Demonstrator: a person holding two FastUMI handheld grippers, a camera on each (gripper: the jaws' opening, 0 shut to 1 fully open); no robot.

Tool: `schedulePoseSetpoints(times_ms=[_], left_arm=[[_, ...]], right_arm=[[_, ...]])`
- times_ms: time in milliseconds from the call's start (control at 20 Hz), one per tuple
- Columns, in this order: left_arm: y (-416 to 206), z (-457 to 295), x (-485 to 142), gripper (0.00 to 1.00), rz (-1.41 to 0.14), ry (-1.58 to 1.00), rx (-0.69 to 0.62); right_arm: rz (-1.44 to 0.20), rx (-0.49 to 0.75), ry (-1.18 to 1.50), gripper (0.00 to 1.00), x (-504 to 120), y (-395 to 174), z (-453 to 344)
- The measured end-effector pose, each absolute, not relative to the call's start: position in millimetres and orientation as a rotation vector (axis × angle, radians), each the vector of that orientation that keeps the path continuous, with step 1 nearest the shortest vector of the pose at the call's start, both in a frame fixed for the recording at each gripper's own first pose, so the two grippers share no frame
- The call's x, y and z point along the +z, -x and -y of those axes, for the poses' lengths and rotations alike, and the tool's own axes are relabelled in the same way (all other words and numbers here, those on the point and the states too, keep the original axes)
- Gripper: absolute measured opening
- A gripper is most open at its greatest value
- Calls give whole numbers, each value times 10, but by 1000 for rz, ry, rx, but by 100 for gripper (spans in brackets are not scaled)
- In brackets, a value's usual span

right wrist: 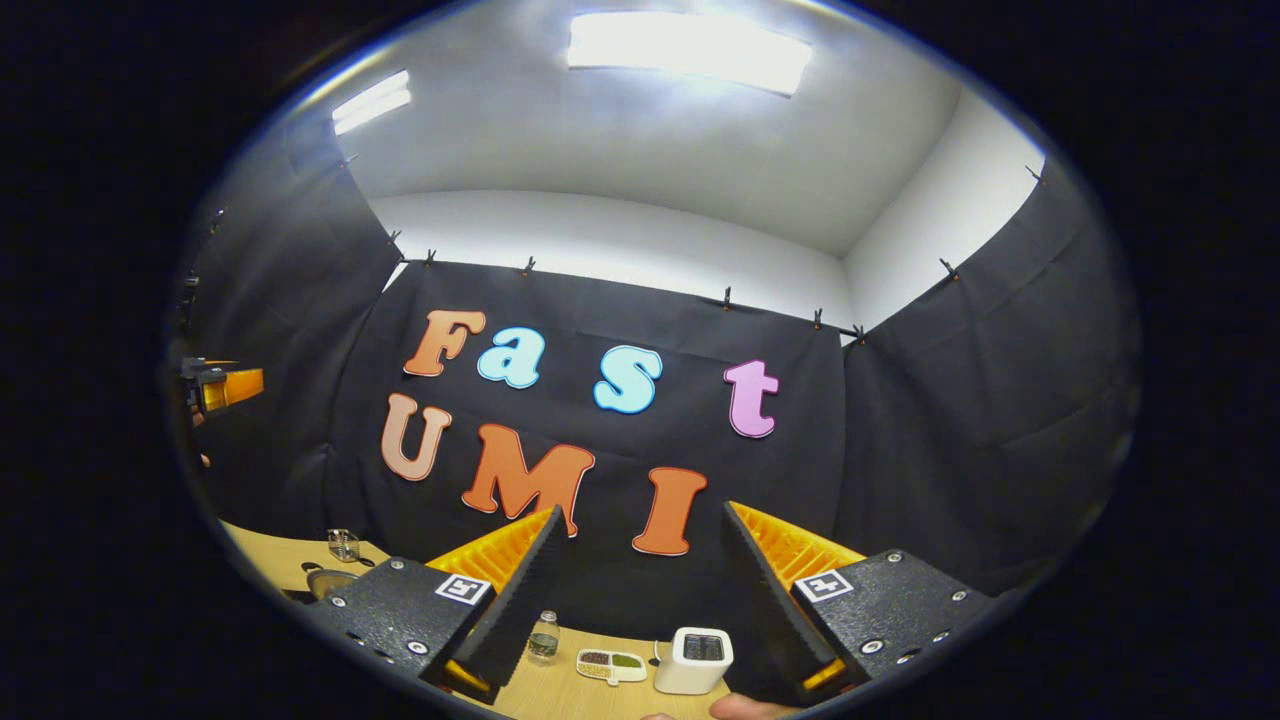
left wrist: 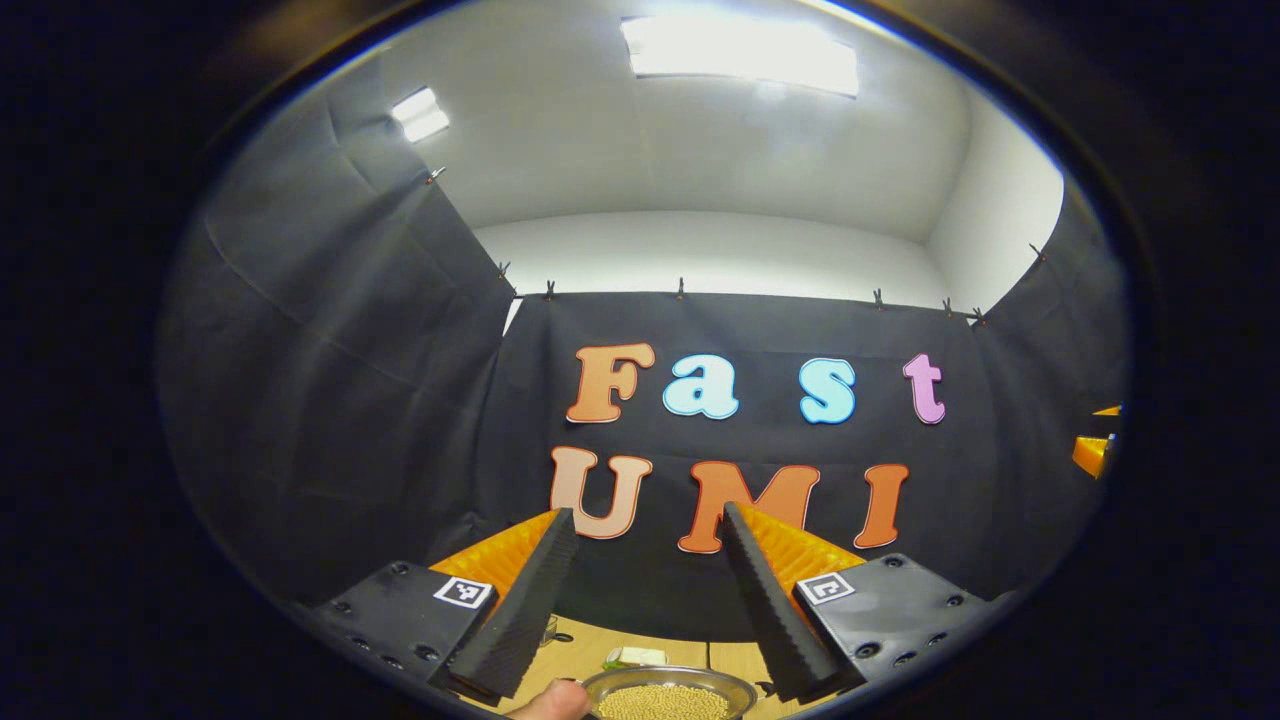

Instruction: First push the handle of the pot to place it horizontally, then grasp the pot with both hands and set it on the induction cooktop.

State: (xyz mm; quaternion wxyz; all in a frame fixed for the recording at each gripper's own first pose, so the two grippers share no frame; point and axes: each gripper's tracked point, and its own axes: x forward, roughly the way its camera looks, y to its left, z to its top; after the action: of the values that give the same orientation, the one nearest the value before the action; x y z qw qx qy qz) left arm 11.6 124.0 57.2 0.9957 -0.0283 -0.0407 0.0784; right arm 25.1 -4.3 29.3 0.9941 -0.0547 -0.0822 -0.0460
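Right gripper (right wrist: pixel 640 560) jaws apart w/ nothing between, wooden table (right wrist: pixel 560 695) below, white box (right wrist: pixel 693 660), small jar (right wrist: pixel 543 637)

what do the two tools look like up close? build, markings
Left tool and right tool look alike: two long wedge-shaped fingers with ribbed inner faces, ridged backing behind them, each on a black textured block with visible screws and a small square black-and-white marker tag.

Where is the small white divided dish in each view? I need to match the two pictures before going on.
Left gripper view: the white divided dish lies low at centre, just behind the metal bowl of grains.
Right gripper view: it sits low at centre, between the glass jar and the white boxy appliance.
Shared landmark: the wooden table it rests on.
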Motion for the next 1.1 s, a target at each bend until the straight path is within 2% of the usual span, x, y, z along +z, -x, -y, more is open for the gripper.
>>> schedulePoseSetpoints(times_ms=[50,550,600,650,850,900,1100], left_arm=[[-120,-1230,552,98,72,51,158],[-156,-1396,644,98,59,-7,207],[-160,-1376,681,95,61,-8,199],[-169,-1333,707,99,61,-8,188],[-182,-1286,788,98,56,-40,189],[-194,-1246,800,95,57,-43,185],[-151,-1186,926,98,72,-47,188]], right_arm=[[176,-97,118,97,319,-260,44],[180,-90,135,95,362,-308,46],[177,-91,133,95,363,-303,52],[176,-89,131,95,367,-314,55],[183,-84,136,95,382,-301,54],[183,-83,137,95,383,-302,52],[158,-71,156,95,308,-317,35]])
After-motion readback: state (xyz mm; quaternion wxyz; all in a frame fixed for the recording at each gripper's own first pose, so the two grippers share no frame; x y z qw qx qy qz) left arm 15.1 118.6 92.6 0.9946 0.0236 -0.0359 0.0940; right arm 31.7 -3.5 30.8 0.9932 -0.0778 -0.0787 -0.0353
